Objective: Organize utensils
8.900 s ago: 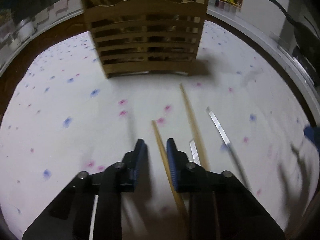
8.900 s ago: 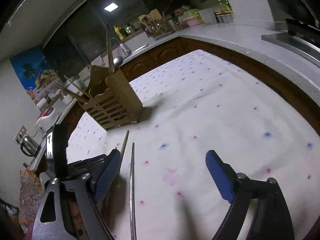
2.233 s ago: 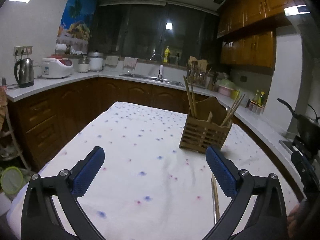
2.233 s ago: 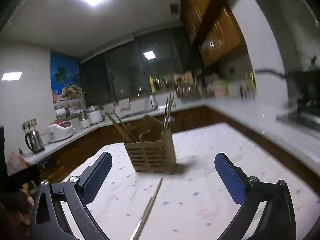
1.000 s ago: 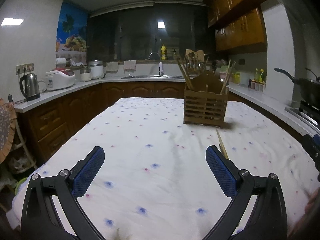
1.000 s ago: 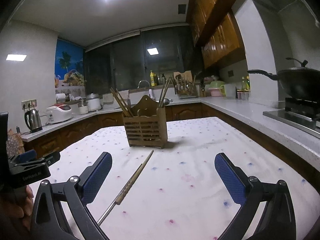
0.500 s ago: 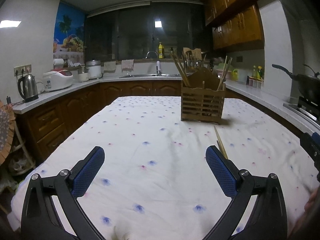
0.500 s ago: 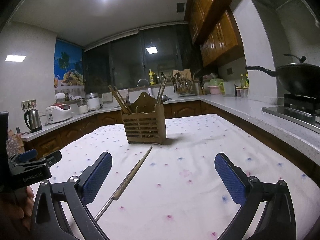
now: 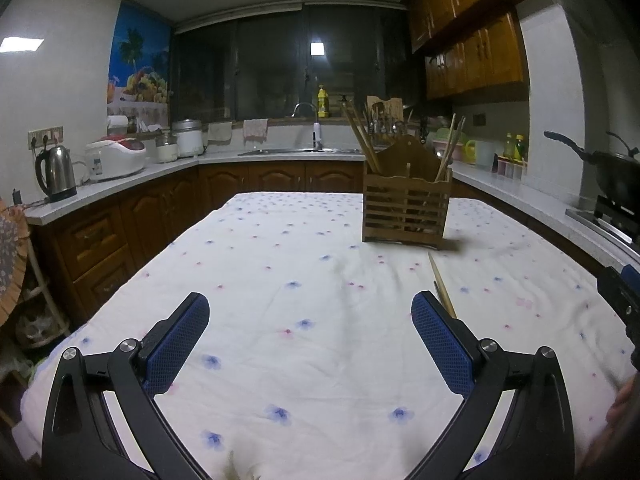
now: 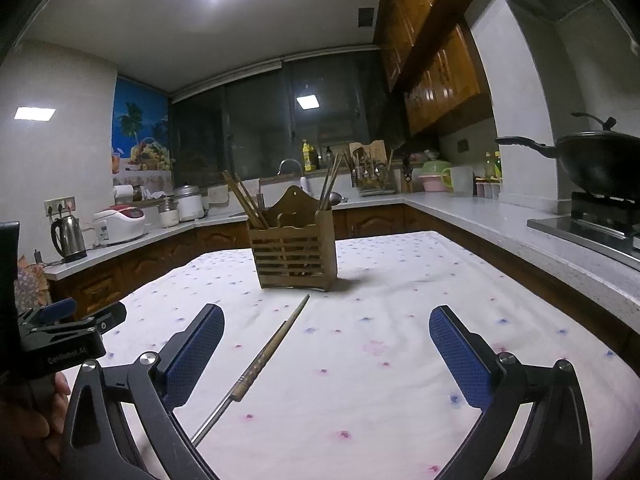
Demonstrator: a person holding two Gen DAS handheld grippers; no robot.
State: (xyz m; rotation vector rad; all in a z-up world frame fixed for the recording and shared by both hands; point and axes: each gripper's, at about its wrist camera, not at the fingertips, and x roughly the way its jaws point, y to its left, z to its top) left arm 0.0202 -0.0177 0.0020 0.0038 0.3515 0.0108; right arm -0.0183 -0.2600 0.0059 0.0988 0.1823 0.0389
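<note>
Right now both grippers are held above a table with a white cloth (image 9: 320, 264) that has little blue and pink flowers on it. In the left wrist view, the left gripper (image 9: 310, 340) fills the bottom of the frame. Its two blue fingers (image 9: 176, 344) are spread far apart and hold nothing. In the right wrist view, the right gripper (image 10: 326, 354) is at the bottom too, also spread wide with nothing in it.

A wooden utensil holder (image 10: 294, 250) stands upright on the cloth, near the middle of the right wrist view and right of the middle in the left wrist view. Long chopsticks stick up out of it and lean to the sides.

One wooden chopstick (image 10: 276, 344) and one thin metal one (image 10: 214, 420) lie on the cloth in front of the holder. They run in a slanted line from the holder down toward the lower left of the right wrist view, close beside the right gripper's left finger. In the left wrist view the wooden one shows just behind the left gripper's right finger.

A kettle (image 9: 56, 174) sits on the counter at the left, and a black wok (image 10: 596, 158) is at the right edge.
</note>
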